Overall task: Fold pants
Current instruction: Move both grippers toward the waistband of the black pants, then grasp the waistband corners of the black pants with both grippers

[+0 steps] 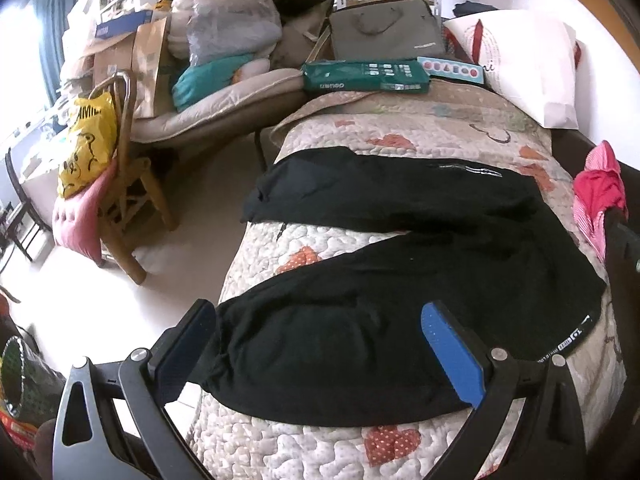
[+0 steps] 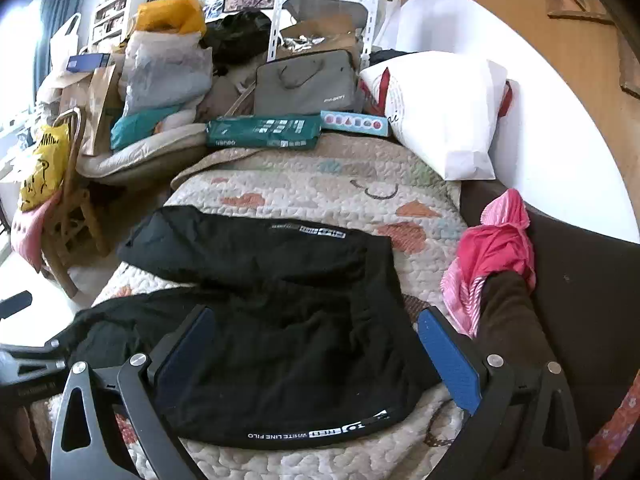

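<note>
Black pants (image 1: 400,264) lie flat on a quilted bedspread (image 1: 304,452), legs spread in a V toward the left bed edge, waistband with white lettering at the right. My left gripper (image 1: 320,344) is open and empty, hovering over the near leg's cuff end. In the right wrist view the pants (image 2: 288,320) show the waist end with the lettered waistband (image 2: 320,434) nearest. My right gripper (image 2: 316,352) is open and empty above the waist area. The left gripper's body (image 2: 28,364) shows at the left edge.
A pink cloth (image 2: 496,256) hangs on a dark frame at the bed's right. A white pillow (image 2: 444,112), a green packet (image 2: 264,132) and a grey bag (image 2: 306,82) sit at the bed's head. A wooden chair (image 1: 124,200) with a yellow bag stands on the floor left.
</note>
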The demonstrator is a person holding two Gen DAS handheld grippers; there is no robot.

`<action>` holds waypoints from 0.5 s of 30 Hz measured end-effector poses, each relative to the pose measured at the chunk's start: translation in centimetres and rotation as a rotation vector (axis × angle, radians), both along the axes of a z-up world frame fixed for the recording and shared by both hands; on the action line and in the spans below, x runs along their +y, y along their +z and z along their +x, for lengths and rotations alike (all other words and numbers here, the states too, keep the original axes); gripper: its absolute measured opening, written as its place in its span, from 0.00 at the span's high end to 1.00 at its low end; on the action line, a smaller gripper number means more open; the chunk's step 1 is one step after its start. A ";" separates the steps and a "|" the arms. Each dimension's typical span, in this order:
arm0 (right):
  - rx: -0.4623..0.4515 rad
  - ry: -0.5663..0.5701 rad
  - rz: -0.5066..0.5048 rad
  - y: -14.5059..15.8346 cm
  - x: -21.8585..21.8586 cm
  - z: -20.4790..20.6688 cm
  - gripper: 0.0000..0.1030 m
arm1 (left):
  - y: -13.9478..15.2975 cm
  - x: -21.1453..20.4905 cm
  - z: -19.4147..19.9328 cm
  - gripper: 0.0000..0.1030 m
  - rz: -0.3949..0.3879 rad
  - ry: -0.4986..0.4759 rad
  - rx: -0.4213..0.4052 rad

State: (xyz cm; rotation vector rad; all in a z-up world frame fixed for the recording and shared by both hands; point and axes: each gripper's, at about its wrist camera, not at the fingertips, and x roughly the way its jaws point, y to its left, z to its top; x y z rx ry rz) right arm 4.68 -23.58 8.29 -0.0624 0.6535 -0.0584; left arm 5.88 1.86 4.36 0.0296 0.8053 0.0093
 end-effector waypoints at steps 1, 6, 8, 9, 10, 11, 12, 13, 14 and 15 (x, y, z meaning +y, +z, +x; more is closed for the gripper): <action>0.010 0.004 -0.001 -0.4 0.2 0.2 0.00 | -0.1 0.1 0.1 0.00 -0.003 0.002 0.004; 0.037 0.009 -0.001 -1.5 0.5 0.6 0.00 | -1.1 0.2 0.5 0.00 -0.003 0.009 0.023; 0.040 0.008 0.002 -1.7 0.5 0.7 0.00 | -1.4 0.3 0.7 0.00 -0.007 0.010 0.033; 0.040 0.009 0.000 -1.7 0.5 0.7 0.00 | -1.5 0.3 0.7 0.00 -0.009 0.010 0.035; 0.040 0.010 -0.002 -1.7 0.6 0.8 0.00 | -1.7 0.3 0.8 0.00 -0.010 0.010 0.038; 0.039 0.010 -0.004 -1.7 0.6 0.8 0.00 | -1.8 0.3 0.9 0.00 -0.009 0.009 0.040; 0.040 0.011 -0.005 -1.8 0.6 0.8 0.00 | -1.9 0.3 1.0 0.00 -0.007 0.008 0.041; 0.041 0.013 -0.006 -1.8 0.6 1.0 0.00 | -2.0 0.3 1.1 0.00 -0.005 0.008 0.042; 0.043 0.015 -0.008 -1.8 0.6 1.2 0.00 | -2.2 0.3 1.2 0.00 -0.002 0.009 0.043; 0.044 0.016 -0.010 -1.9 0.6 1.4 0.00 | -2.4 0.4 1.3 0.00 -0.001 0.010 0.045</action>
